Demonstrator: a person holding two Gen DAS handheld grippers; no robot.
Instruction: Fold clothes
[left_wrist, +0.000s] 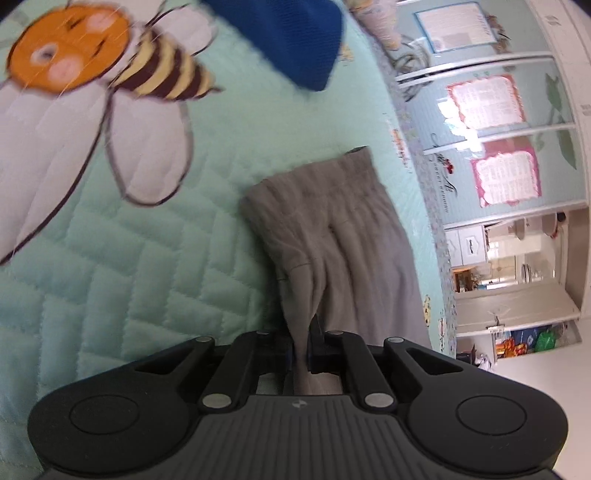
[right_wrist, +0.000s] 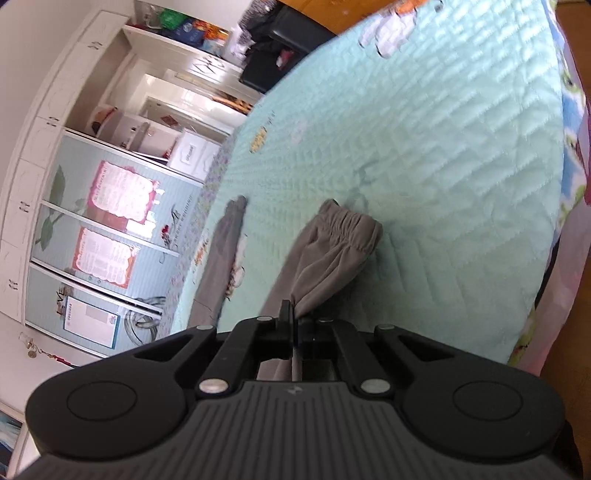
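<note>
While both grippers' fingers pinch the grey trousers (left_wrist: 332, 236) — only the left view shows a blue cushion (left_wrist: 291, 37).

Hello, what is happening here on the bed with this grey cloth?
A person is folding clothes with two hand-held grippers. The left gripper is shut on a bunched part of the grey trousers, and the right gripper is shut on another part near the elastic waistband. The trousers hang from both grippers over the mint green quilt, which has a bee picture. A blue item lies further away on the quilt. The fold is not yet done.
</note>
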